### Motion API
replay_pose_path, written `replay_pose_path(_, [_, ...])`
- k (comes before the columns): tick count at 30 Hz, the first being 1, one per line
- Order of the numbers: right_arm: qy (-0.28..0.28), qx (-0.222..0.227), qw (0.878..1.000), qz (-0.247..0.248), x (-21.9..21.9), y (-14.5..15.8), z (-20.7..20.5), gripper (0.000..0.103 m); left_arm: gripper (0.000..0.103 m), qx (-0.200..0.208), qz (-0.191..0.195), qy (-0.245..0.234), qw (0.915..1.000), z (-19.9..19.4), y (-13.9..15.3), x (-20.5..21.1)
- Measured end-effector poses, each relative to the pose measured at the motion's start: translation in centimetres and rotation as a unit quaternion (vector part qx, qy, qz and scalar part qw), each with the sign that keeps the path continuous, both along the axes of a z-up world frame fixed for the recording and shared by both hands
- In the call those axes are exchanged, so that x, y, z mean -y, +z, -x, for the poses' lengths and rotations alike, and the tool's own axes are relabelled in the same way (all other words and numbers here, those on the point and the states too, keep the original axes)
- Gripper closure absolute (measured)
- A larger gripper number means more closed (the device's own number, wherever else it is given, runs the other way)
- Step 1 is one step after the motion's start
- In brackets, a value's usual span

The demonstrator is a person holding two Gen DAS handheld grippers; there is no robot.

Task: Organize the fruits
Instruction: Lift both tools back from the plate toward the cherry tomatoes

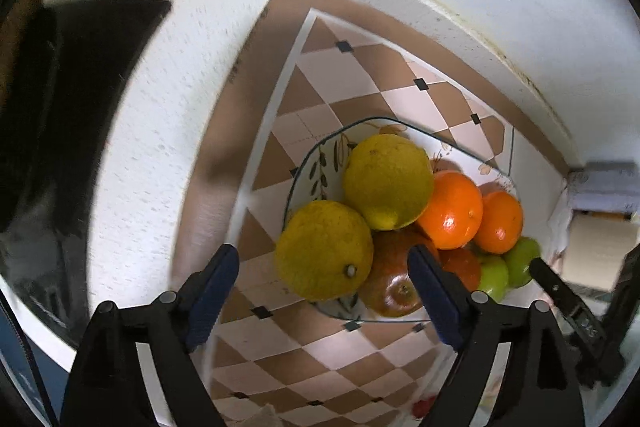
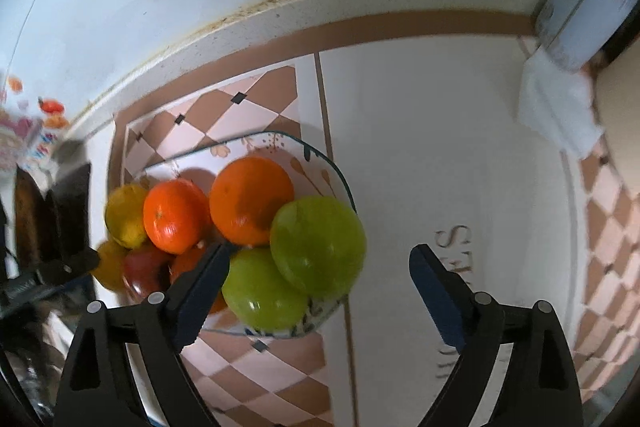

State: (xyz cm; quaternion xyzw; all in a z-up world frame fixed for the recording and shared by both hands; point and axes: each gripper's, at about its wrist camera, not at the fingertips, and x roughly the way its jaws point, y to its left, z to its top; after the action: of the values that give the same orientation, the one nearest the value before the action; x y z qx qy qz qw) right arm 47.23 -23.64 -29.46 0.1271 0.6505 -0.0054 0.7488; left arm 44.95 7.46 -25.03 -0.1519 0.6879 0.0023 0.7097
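Observation:
A glass bowl (image 1: 316, 155) with a floral print holds piled fruit on a checkered mat. In the left wrist view I see two lemons (image 1: 324, 251) (image 1: 388, 181), two oranges (image 1: 452, 211), a red apple (image 1: 394, 279) and green apples (image 1: 520, 261). My left gripper (image 1: 324, 291) is open, its fingers either side of the near lemon, just above it. In the right wrist view the bowl (image 2: 332, 167) shows two green apples (image 2: 318, 247) (image 2: 262, 291), oranges (image 2: 250, 199) (image 2: 176, 215) and a lemon (image 2: 124, 215). My right gripper (image 2: 320, 287) is open over the green apples.
The mat (image 1: 360, 75) lies on a white counter (image 1: 168, 131) against a white wall. A dark object (image 1: 80, 75) stands at the left. A white cloth (image 2: 560, 111) and a cylindrical container (image 2: 580, 7) sit at the far right. A plain white mat panel with lettering (image 2: 456, 267) lies right of the bowl.

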Motion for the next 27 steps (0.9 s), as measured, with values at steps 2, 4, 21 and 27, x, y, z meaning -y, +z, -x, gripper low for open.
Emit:
replay_pose_path(2, [0.012, 0.012, 1.0, 0.023, -0.7, 1.0, 0.9, 0.009, 0.017, 0.017, -0.029, -0.019, 0.9993, 0.9, 0.8, 0.6])
replay_pose_path(4, [0.022, 0.021, 0.999, 0.039, -1.5, 1.8, 2.1, 0.007, 0.013, 0.03, -0.051, -0.034, 0.9977, 1.9, 1.5, 1.2])
replay_pose_path(21, [0.03, 0.119, 0.988, 0.092, -3.4, 10.7, 12.8, 0.007, 0.01, 0.183, -0.139, -0.081, 0.9697, 11.8, 10.0, 4.5])
replay_pose_path(27, [0.03, 0.153, 0.983, 0.093, -4.1, 14.4, 16.9, 0.007, 0.01, 0.221, -0.132, -0.079, 0.963, 15.8, 13.4, 4.1])
